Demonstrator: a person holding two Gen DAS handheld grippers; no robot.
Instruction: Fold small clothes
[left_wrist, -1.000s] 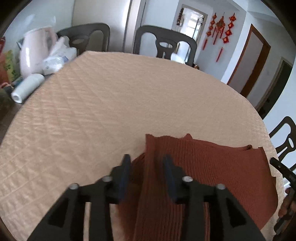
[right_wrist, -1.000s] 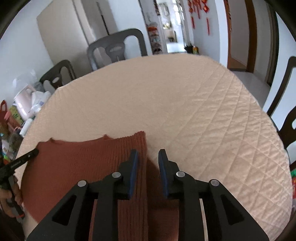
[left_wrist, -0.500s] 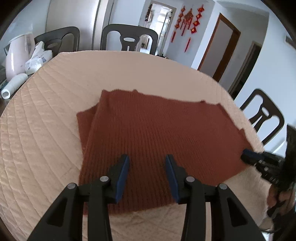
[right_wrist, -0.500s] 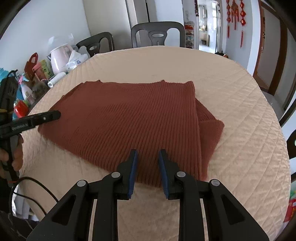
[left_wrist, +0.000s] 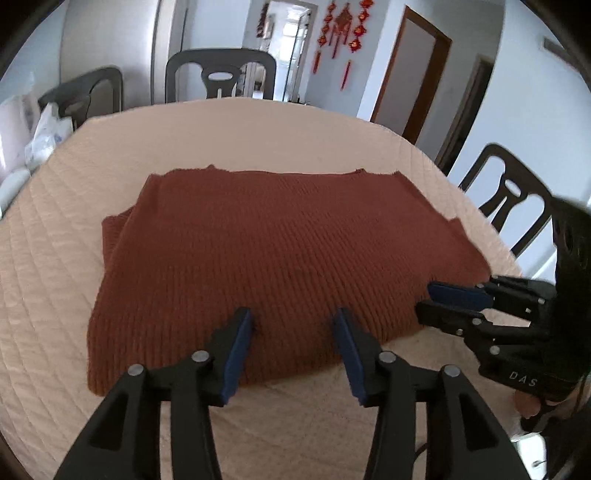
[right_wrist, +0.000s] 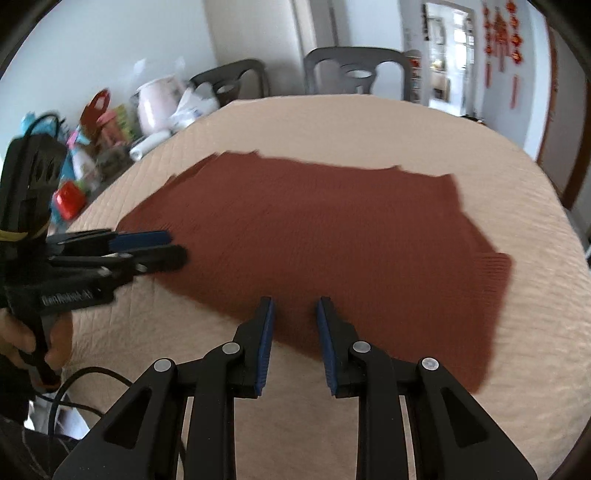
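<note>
A rust-brown ribbed knit garment (left_wrist: 280, 251) lies folded flat on the peach quilted table (left_wrist: 258, 129); it also shows in the right wrist view (right_wrist: 332, 236). My left gripper (left_wrist: 293, 328) is open and empty, hovering over the garment's near edge. My right gripper (right_wrist: 294, 317) is open and empty above the near edge too. The right gripper also shows in the left wrist view (left_wrist: 443, 302) at the garment's right corner. The left gripper also shows in the right wrist view (right_wrist: 162, 247) at the garment's left edge.
Dark chairs (left_wrist: 221, 79) stand behind the table, another chair (left_wrist: 513, 199) at the right. A pink kettle (right_wrist: 159, 103), plastic bags, bottles and clutter (right_wrist: 92, 147) crowd the table's left side. A cable (right_wrist: 85, 384) hangs near my left hand.
Both grippers have pulled back toward the near edge and let go of the garment. It now lies folded over and flat, fully in view.
</note>
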